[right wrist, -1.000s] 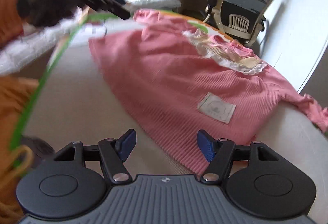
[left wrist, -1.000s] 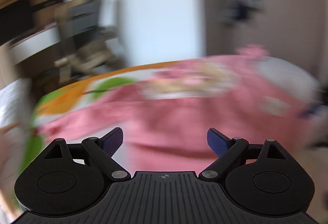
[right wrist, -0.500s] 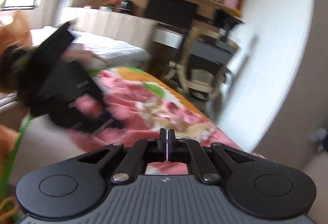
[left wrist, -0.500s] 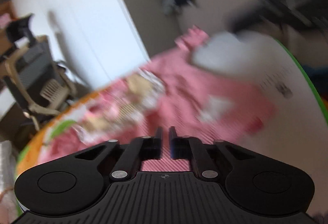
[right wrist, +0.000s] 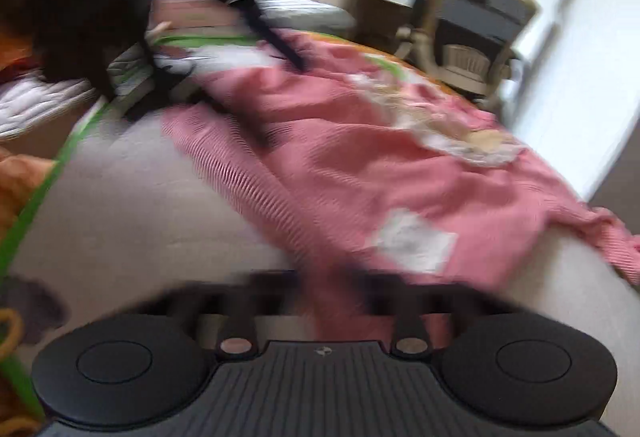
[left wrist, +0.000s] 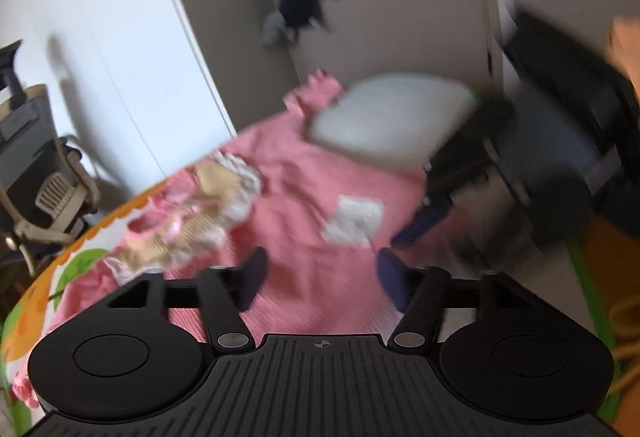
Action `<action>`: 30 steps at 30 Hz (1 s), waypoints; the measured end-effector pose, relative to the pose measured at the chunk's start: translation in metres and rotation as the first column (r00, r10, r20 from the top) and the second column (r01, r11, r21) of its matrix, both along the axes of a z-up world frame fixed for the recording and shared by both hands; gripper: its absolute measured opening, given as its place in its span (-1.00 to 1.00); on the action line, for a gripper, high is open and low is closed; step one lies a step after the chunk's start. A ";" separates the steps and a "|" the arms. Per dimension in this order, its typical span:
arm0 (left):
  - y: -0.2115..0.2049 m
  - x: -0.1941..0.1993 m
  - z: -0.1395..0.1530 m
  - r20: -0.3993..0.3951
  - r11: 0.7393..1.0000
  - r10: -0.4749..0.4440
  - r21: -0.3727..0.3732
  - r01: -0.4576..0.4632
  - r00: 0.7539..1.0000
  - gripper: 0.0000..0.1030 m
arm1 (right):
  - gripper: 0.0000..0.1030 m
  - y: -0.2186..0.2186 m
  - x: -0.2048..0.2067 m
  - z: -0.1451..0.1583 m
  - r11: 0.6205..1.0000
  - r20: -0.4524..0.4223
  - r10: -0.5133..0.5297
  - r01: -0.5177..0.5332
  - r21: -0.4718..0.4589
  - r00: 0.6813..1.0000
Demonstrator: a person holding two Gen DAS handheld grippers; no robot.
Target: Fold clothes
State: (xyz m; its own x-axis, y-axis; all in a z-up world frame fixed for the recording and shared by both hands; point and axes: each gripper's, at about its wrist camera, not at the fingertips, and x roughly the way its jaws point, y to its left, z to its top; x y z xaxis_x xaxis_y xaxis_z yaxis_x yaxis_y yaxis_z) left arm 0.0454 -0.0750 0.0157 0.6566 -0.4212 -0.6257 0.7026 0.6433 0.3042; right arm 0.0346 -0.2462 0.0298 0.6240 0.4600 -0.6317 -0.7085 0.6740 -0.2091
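Note:
A pink ribbed top (left wrist: 296, 173) with a lace collar (left wrist: 224, 205) and a white patch (left wrist: 352, 221) lies spread on the round white table (left wrist: 392, 117). My left gripper (left wrist: 320, 277) hovers open over the garment's middle, nothing between its fingers. The right gripper (left wrist: 436, 209) shows as a dark blur at the garment's right edge. In the right wrist view the top (right wrist: 320, 157) fills the centre, and the right gripper (right wrist: 324, 289) is motion-blurred over the hem near the patch (right wrist: 412, 241); its fingers look spread. The left gripper (right wrist: 276, 41) blurs in from the upper left.
The table (right wrist: 140, 197) has a green rim (right wrist: 36, 197) and a colourful printed area under the collar. An office chair (right wrist: 468, 49) stands beyond the table, with white bedding (right wrist: 300, 9) behind. A soft toy (left wrist: 296, 5) hangs on the wall. Orange fabric (right wrist: 20, 177) lies left.
Half a second ago both grippers were shut; now both stand open. Both cameras have tipped down toward the garment, and the right gripper has dropped to its hem.

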 end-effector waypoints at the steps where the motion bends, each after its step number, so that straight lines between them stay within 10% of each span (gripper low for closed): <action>1: -0.003 0.000 -0.006 0.001 1.000 0.000 0.028 0.000 1.000 0.53 | -0.94 -0.001 0.001 0.007 1.000 0.031 -0.014 0.013 0.019 0.999; 4: -0.011 0.014 -0.020 0.032 0.994 0.058 0.087 -0.061 0.998 0.27 | -0.95 -0.010 0.002 0.042 0.995 0.119 -0.045 0.034 0.091 0.992; 6: -0.013 0.027 -0.025 0.053 0.987 0.111 0.107 -0.117 0.992 -0.88 | -0.93 -0.010 -0.007 0.054 0.996 0.172 -0.028 0.012 0.091 0.985; 9: 0.006 0.055 0.005 -0.004 0.978 0.205 -0.037 -0.205 0.979 -0.89 | -0.75 -0.011 -0.027 0.067 0.996 0.257 0.009 -0.030 0.081 0.966; 13: 0.028 0.073 0.045 -0.027 0.948 0.260 -0.181 -0.260 0.965 -0.89 | -0.12 0.009 -0.046 0.054 0.984 0.158 0.126 -0.144 0.109 0.979; 21: 0.038 0.077 0.058 -0.050 0.928 0.284 -0.236 -0.288 0.957 -0.89 | -0.12 0.059 0.004 -0.015 0.991 -0.089 0.035 -0.023 0.131 0.995; 24: 0.040 0.072 0.054 -0.062 0.928 0.283 -0.234 -0.290 0.957 -0.89 | -0.71 0.044 0.029 -0.016 0.976 -0.194 -0.004 0.046 0.211 0.981; 30: 0.042 0.078 0.053 -0.099 0.916 0.288 -0.261 -0.305 0.952 -0.88 | -0.71 0.043 0.011 -0.009 0.948 -0.278 0.146 -0.053 0.314 0.949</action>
State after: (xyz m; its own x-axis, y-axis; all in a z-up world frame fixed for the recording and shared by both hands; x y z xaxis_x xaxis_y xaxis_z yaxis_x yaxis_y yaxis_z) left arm 0.1233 -0.0331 0.0687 0.7439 -0.3710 -0.5558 0.4778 0.8768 0.0542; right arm 0.0459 -0.2027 0.0212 0.3726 0.7056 -0.6027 -0.7734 0.5951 0.2186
